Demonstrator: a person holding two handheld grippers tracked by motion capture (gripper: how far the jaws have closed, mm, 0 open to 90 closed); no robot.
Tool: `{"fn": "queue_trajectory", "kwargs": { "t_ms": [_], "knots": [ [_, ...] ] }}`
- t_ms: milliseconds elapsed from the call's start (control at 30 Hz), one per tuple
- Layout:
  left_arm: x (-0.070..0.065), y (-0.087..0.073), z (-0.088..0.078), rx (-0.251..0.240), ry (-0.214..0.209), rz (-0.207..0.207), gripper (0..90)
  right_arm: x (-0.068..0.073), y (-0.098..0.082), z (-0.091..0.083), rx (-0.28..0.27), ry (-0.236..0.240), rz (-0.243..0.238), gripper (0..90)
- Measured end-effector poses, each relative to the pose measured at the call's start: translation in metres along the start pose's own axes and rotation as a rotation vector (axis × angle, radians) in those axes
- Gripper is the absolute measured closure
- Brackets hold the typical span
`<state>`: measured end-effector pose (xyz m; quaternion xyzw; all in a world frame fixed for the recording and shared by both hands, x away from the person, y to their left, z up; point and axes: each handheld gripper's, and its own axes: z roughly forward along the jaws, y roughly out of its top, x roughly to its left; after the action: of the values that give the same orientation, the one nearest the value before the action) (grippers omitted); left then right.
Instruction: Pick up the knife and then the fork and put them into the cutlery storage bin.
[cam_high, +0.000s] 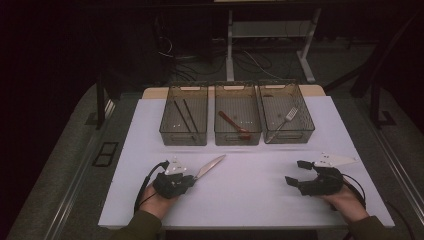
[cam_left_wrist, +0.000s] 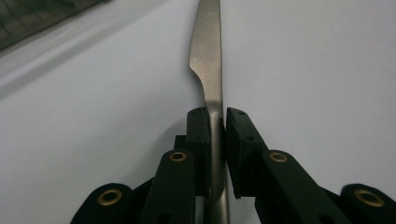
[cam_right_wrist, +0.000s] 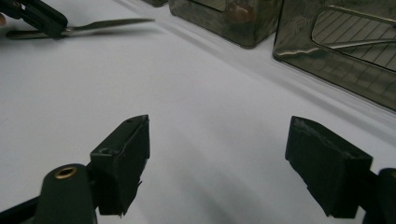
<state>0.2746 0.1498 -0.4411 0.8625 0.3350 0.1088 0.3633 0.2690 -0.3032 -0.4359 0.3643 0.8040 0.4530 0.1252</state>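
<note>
Left tongs (cam_left_wrist: 215, 116) clamp the knife (cam_left_wrist: 208, 56) low over the table (cam_high: 250, 190); right tongs (cam_right_wrist: 233, 158) gape.

Three bins (cam_high: 237, 120) stand in a row on the worktop (cam_high: 250, 195). There is one knife (cam_high: 210, 166), one fork (cam_high: 286, 119), one spoon (cam_high: 233, 125) and two chopsticks (cam_high: 185, 117).

The knife (cam_high: 210, 166) is dull silver and lies on a white table (cam_high: 250, 195). Three smoky grey translucent bins (cam_high: 238, 120) along the far edge hold black chopsticks (cam_high: 184, 116), a reddish-brown spoon (cam_high: 234, 125) and a silver fork (cam_high: 286, 119). Both grippers are black.
</note>
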Motion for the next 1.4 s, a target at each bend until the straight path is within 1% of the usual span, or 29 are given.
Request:
{"fn": "queue_trajectory", "kwargs": {
  "t_ms": [133,167,233,300,367,400,500,600,700,767,800,900,1000,1133,1233,1300,1333,1367,1400],
  "knots": [
    [-0.002,0.004,-0.005,-0.057,-0.012,-0.005,79.4,0.001,0.001,0.0,-0.006,0.003,0.0,21.0],
    [-0.001,0.004,-0.007,-0.066,-0.015,-0.002,79.4,0.001,0.001,0.0,-0.006,0.007,0.001,21.0],
    [-0.002,0.005,-0.008,-0.085,-0.02,-0.009,79.4,0.002,0.002,0.0,-0.006,0.009,-0.001,21.0],
    [-0.004,0.008,-0.011,-0.104,-0.027,0.005,79.4,0.004,0.004,0.001,-0.009,0.016,-0.009,21.0],
    [-0.005,0.01,-0.014,-0.123,-0.036,0.007,79.4,0.006,0.006,0.002,-0.015,0.025,-0.008,21.0],
    [-0.006,0.012,-0.016,-0.143,-0.039,0.001,79.4,0.007,0.007,0.002,-0.015,0.028,-0.006,21.0],
    [-0.008,0.015,-0.019,-0.167,-0.05,0.007,79.4,0.011,0.012,0.003,-0.025,0.039,-0.002,20.9],
    [-0.011,0.019,-0.019,-0.186,-0.063,0.016,79.4,0.017,0.022,0.007,-0.036,0.054,-0.011,20.5],
    [-0.015,0.023,-0.021,-0.207,-0.071,0.026,79.4,0.024,0.031,0.013,-0.036,0.076,-0.02,20.0],
    [-0.017,0.028,-0.023,-0.231,-0.081,0.027,79.4,0.028,0.037,0.018,-0.043,0.088,-0.024,19.9],
    [-0.018,0.031,-0.023,-0.244,-0.089,0.028,79.4,0.03,0.039,0.019,-0.048,0.094,-0.02,19.9],
    [-0.021,0.037,-0.021,-0.26,-0.089,0.038,79.6,0.035,0.05,0.024,-0.069,0.123,-0.003,20.2],
    [-0.024,0.044,-0.018,-0.266,-0.092,0.049,79.7,0.04,0.062,0.027,-0.097,0.149,0.011,23.1],
    [-0.028,0.053,-0.015,-0.275,-0.091,0.058,79.6,0.046,0.078,0.032,-0.127,0.198,0.028,30.6],
    [-0.028,0.058,-0.012,-0.284,-0.083,0.046,79.6,0.049,0.089,0.037,-0.157,0.232,0.053,35.7],
    [-0.028,0.063,-0.009,-0.294,-0.077,0.033,79.6,0.05,0.094,0.04,-0.168,0.231,0.057,37.3],
    [-0.029,0.065,-0.007,-0.299,-0.071,0.034,79.6,0.051,0.097,0.042,-0.174,0.227,0.061,40.4],
    [-0.029,0.067,-0.005,-0.303,-0.07,0.035,79.6,0.052,0.1,0.044,-0.175,0.234,0.054,43.3],
    [-0.029,0.069,-0.004,-0.307,-0.071,0.034,79.6,0.053,0.102,0.046,-0.176,0.231,0.057,43.3]
  ]
}}
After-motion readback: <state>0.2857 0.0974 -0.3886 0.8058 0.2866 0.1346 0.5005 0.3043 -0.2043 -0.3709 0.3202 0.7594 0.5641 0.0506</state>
